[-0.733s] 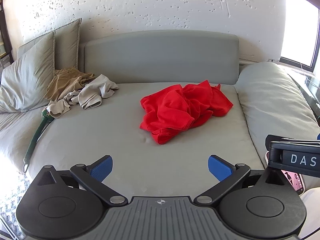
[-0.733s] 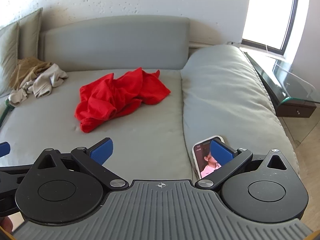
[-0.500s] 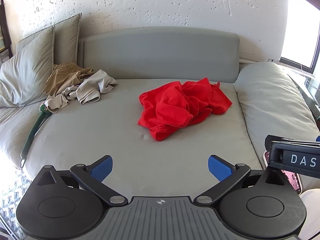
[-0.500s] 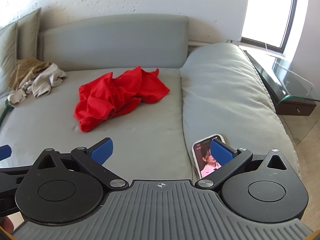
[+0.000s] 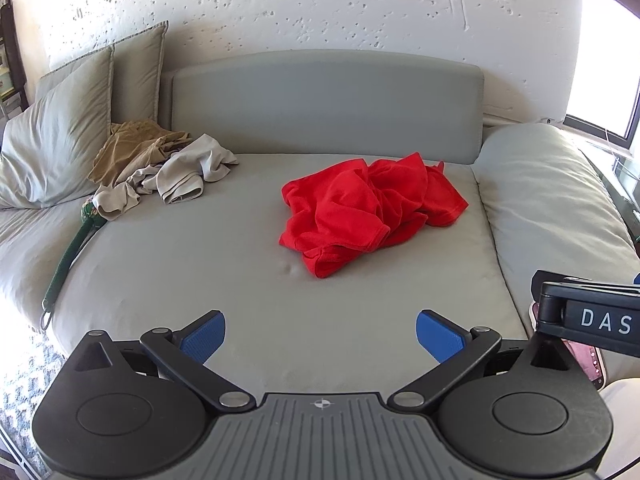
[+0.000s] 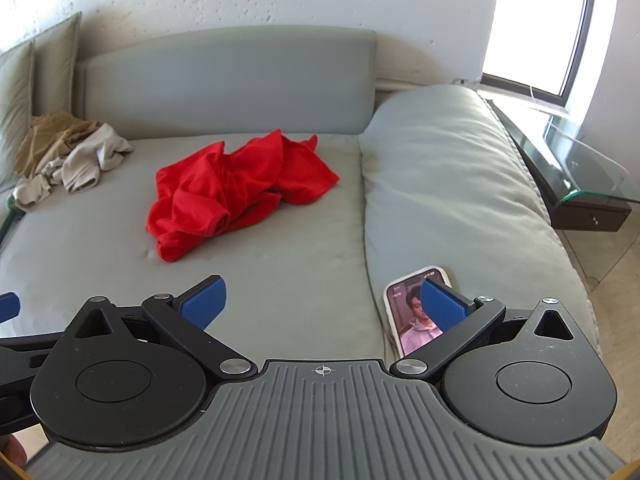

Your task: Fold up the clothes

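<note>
A crumpled red shirt (image 5: 368, 212) lies in the middle of the grey sofa seat (image 5: 200, 272); it also shows in the right wrist view (image 6: 236, 192). A heap of beige and tan clothes (image 5: 160, 168) lies at the back left, also in the right wrist view (image 6: 68, 156). My left gripper (image 5: 320, 336) is open and empty, hovering over the seat's front edge, well short of the shirt. My right gripper (image 6: 322, 304) is open and empty, beside it on the right. Part of the right gripper's body (image 5: 588, 316) shows at the left view's right edge.
A phone (image 6: 416, 312) with a lit screen lies on the long grey cushion (image 6: 452, 184) at the right. Pillows (image 5: 60, 140) stand at the left, a green strap (image 5: 68, 256) runs along the seat's left edge. A glass side table (image 6: 580, 176) stands far right.
Both grippers have edged slightly forward and up toward the seat; the clothes sit a little lower in view. Jaws stay open. Nothing on the sofa has moved.
</note>
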The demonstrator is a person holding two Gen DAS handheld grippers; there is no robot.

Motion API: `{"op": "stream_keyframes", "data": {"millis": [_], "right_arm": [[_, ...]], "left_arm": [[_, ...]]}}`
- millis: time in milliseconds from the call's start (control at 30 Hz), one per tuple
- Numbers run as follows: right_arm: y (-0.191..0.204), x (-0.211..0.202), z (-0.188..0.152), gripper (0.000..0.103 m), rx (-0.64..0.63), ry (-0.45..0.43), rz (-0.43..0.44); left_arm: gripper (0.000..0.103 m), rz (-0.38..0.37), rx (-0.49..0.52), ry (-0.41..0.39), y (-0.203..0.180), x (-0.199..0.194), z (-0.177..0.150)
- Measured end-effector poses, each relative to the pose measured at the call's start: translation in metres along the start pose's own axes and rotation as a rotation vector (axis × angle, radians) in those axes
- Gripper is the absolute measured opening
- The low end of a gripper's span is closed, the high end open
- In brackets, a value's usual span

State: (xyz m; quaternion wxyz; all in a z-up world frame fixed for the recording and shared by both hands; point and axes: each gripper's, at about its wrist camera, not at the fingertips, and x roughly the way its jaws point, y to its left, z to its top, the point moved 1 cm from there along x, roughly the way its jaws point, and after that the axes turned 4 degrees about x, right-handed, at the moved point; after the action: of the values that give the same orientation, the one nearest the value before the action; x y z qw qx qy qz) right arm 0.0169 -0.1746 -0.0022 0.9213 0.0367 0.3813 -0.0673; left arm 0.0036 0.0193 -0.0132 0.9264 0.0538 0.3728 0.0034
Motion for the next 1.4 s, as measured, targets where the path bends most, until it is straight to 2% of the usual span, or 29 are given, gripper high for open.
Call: {"op": "stream_keyframes", "data": {"millis": [1400], "right_arm": [[0.0043,0.0007,-0.001,0.103,-0.004,0.004,-0.01]], "left_arm": [[0.102,0.009,0.004,0.002,-0.0017,0.0,0.0011]]}}
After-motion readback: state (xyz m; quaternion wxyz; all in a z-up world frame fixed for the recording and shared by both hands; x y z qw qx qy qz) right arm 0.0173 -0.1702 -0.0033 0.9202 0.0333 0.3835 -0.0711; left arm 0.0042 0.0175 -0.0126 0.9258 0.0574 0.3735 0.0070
